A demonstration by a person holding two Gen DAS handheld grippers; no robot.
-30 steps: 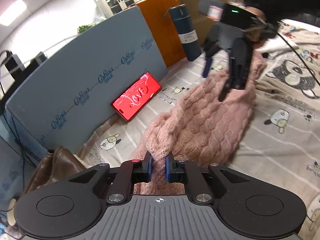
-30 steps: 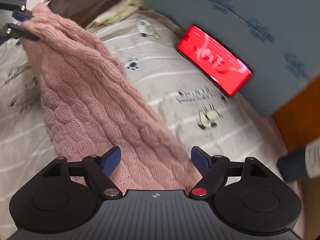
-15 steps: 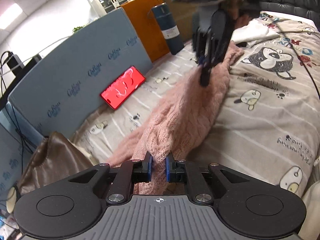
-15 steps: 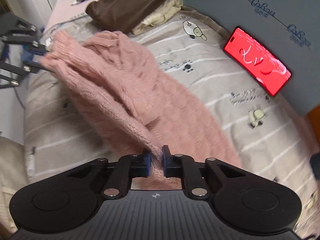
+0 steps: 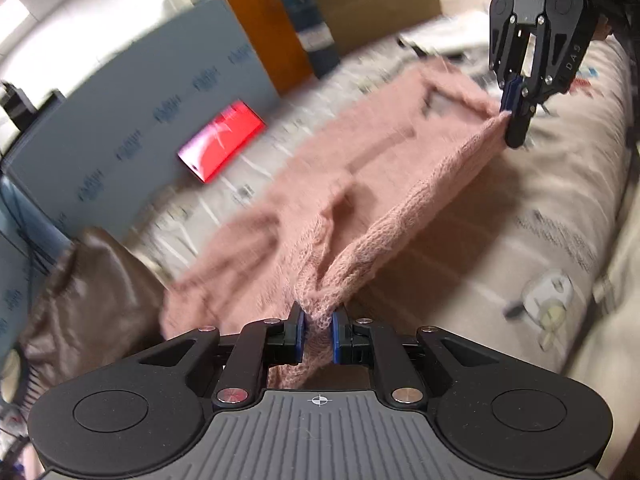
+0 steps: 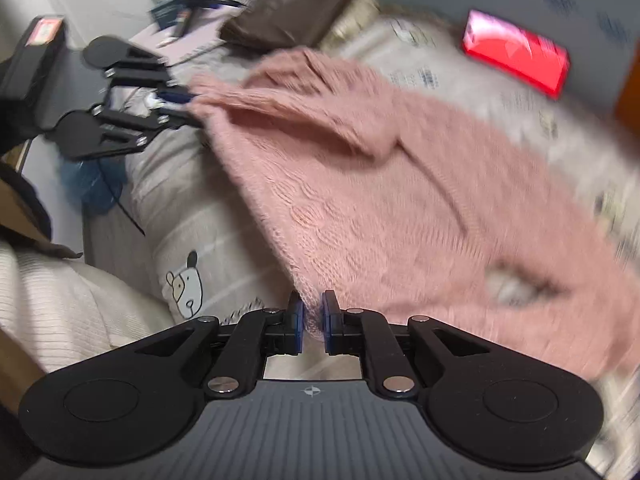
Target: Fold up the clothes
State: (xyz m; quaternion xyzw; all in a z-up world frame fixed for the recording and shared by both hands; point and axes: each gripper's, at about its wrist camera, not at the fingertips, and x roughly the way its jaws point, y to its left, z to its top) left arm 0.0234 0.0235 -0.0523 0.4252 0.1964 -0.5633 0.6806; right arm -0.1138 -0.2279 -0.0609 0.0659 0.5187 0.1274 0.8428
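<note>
A pink cable-knit sweater point(image 5: 360, 168) lies spread over the bed, its near edge stretched between both grippers; it fills the middle of the right wrist view point(image 6: 380, 184) too. My left gripper point(image 5: 317, 330) is shut on one corner of that edge and also shows in the right wrist view point(image 6: 180, 106). My right gripper point(image 6: 311, 322) is shut on the other corner and shows at the upper right of the left wrist view point(image 5: 514, 114). Both views are motion-blurred.
The bed sheet point(image 5: 540, 208) has cartoon animal prints. A red-screened phone point(image 5: 222, 146) leans on a grey-blue partition point(image 5: 132, 112). A brown garment point(image 5: 88, 292) lies at the left. A dark blue bottle point(image 5: 310, 26) stands by an orange panel. A white blanket point(image 6: 52, 304) lies beside the bed.
The right gripper has shut on the sweater's edge. Both grippers have pulled apart toward the bed's near side, and the bunched sweater is now stretched out wide over the sheet.
</note>
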